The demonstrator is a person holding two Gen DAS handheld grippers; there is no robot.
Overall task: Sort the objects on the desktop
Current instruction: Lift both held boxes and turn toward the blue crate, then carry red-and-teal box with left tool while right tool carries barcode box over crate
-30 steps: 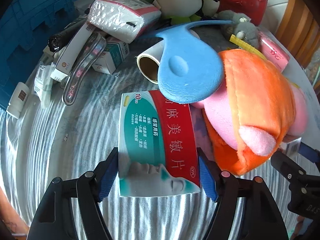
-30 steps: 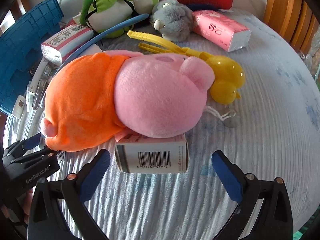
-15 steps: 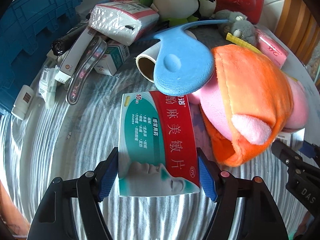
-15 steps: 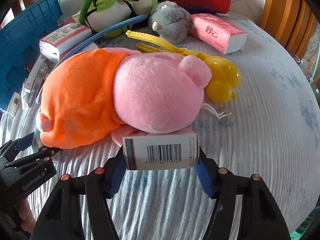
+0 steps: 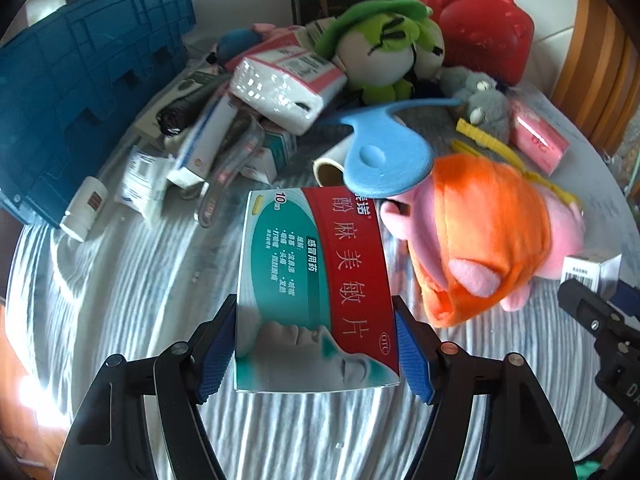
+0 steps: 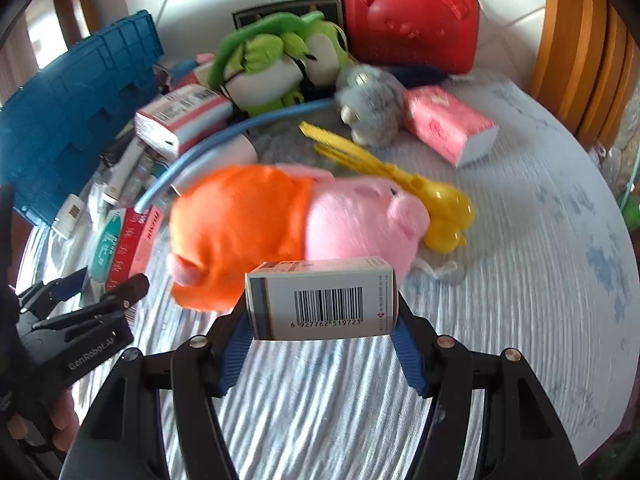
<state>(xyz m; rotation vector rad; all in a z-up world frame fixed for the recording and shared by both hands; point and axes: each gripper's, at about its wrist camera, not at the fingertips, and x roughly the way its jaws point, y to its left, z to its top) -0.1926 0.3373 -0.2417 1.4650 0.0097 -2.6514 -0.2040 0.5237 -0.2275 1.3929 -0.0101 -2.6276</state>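
My left gripper (image 5: 316,354) is shut on a flat medicine box (image 5: 316,280) printed in teal and red, held above the striped tablecloth. In the right wrist view that box (image 6: 120,240) and the left gripper (image 6: 92,292) show at the left. My right gripper (image 6: 322,344) is shut on a small white box with a barcode (image 6: 322,300), lifted in front of the orange and pink plush pig (image 6: 288,232). From the left wrist view the small box (image 5: 592,272) and the right gripper (image 5: 600,320) appear at the right edge.
A blue crate (image 5: 80,80) stands at the left with boxes, tubes and a bottle (image 5: 84,208) beside it. Behind lie a blue fan-shaped paddle (image 5: 384,160), a green plush (image 6: 280,64), a grey plush (image 6: 372,104), a red case (image 6: 412,20), a pink tissue pack (image 6: 452,128) and yellow tongs (image 6: 400,180).
My right gripper has shut on the small barcode box and lifted it away from the plush pig. The left gripper has risen with the medicine box, so more of the table shows.
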